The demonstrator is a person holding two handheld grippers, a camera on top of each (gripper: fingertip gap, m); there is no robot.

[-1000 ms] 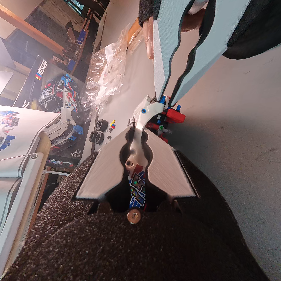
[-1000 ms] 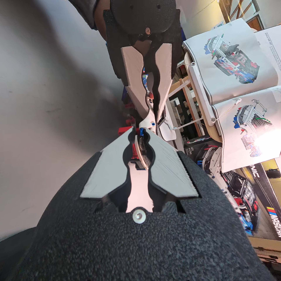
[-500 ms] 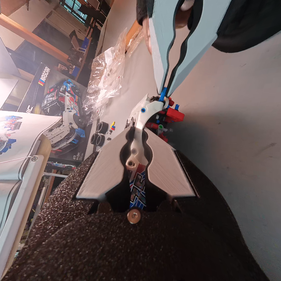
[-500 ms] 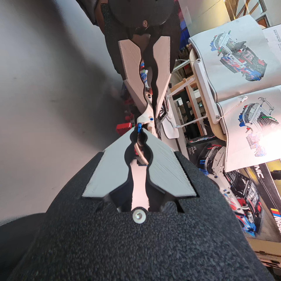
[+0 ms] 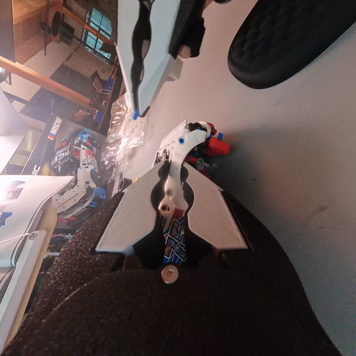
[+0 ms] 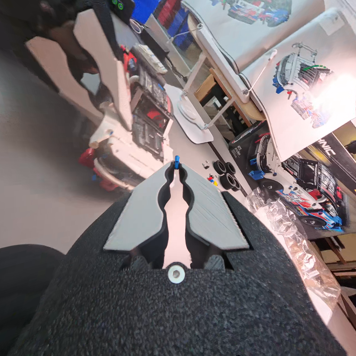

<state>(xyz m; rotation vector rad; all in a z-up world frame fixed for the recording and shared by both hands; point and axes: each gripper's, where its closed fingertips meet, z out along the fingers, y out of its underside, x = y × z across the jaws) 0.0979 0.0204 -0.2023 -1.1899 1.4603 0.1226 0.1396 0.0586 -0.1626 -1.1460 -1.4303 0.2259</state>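
My left gripper (image 5: 174, 163) is shut on the white curved panel (image 5: 189, 139) of a partly built toy brick car (image 5: 216, 148), which lies on the white table (image 5: 289, 173). My right gripper (image 6: 176, 164) is shut on a small blue pin (image 6: 176, 159) and holds it in the air, apart from the car (image 6: 127, 154). In the left wrist view the right gripper (image 5: 139, 114) hangs above and to the left of the car with the pin (image 5: 135, 116) at its tips. The right wrist view shows the left gripper (image 6: 113, 121), blurred, on the car's white panel.
Black tyres (image 6: 227, 173) and small loose parts (image 6: 212, 179) lie beside the car. Clear plastic bags (image 5: 125, 134) lie near the table edge. The kit box (image 6: 308, 183) stands behind. An open instruction booklet (image 6: 289, 77) rests on a stand. A dark sleeve (image 5: 289, 38) is overhead. Across from one pair of fingers to the other is roughly 8 cm.
My right gripper has drawn back from the end of the white panel with the blue pin still in it. My left gripper keeps its hold on the panel.
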